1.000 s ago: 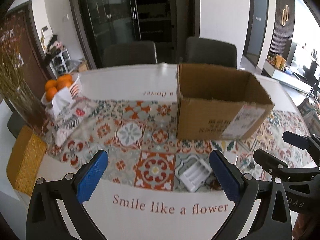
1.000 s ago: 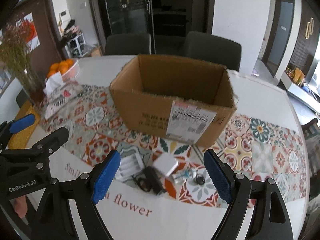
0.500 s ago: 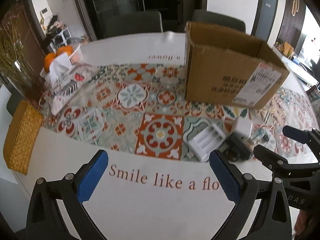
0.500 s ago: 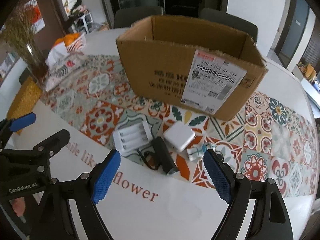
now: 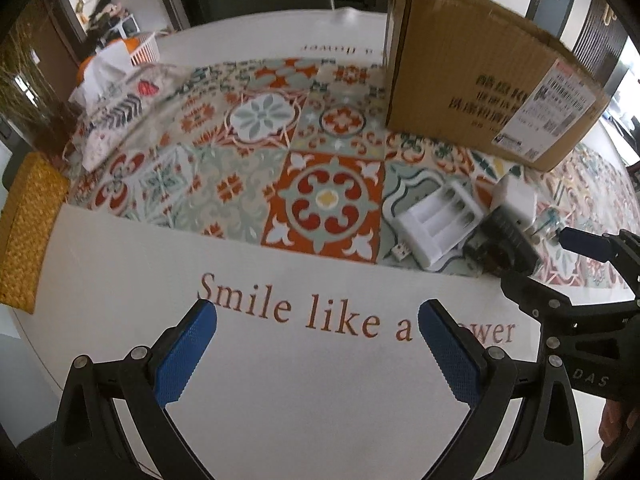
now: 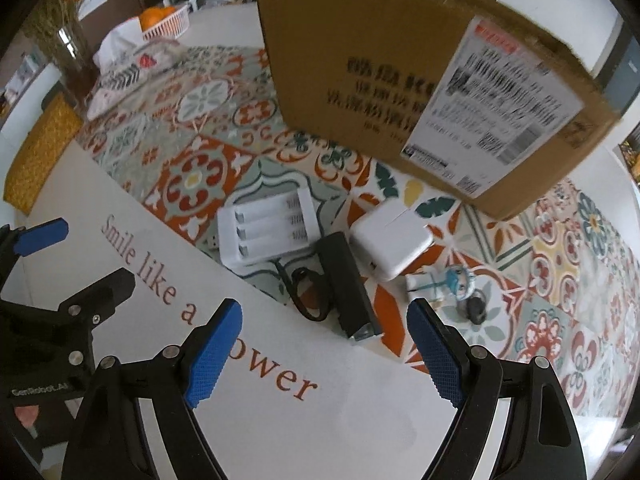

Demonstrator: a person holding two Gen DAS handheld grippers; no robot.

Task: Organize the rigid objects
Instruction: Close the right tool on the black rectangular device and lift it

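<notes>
the cardboard box stands at the far side of the patterned tablecloth, its labelled wall facing us, and i'd guess the loose bits in front of it are meant to go inside. those bits lie in a small cluster just short of the box: a white battery charger to the left, a white power adapter nearer the box, a black bar-shaped device between and in front of them, and a little figurine keychain off to the right.

the right gripper hovers over the bare white edge of the cloth with its blue pads spread wide and nothing between them. the black bar sits straight ahead of its gap, the nearest thing to it. its long axis runs roughly along the gripper's line of reach, tilted a little, so the pads would meet its long sides if it went straight in.

the left gripper is also spread and empty, but it hangs well to the left over the printed words; from there the cluster lies off to its right, with the charger closest. to my eye the right one is better placed for the first pick.
</notes>
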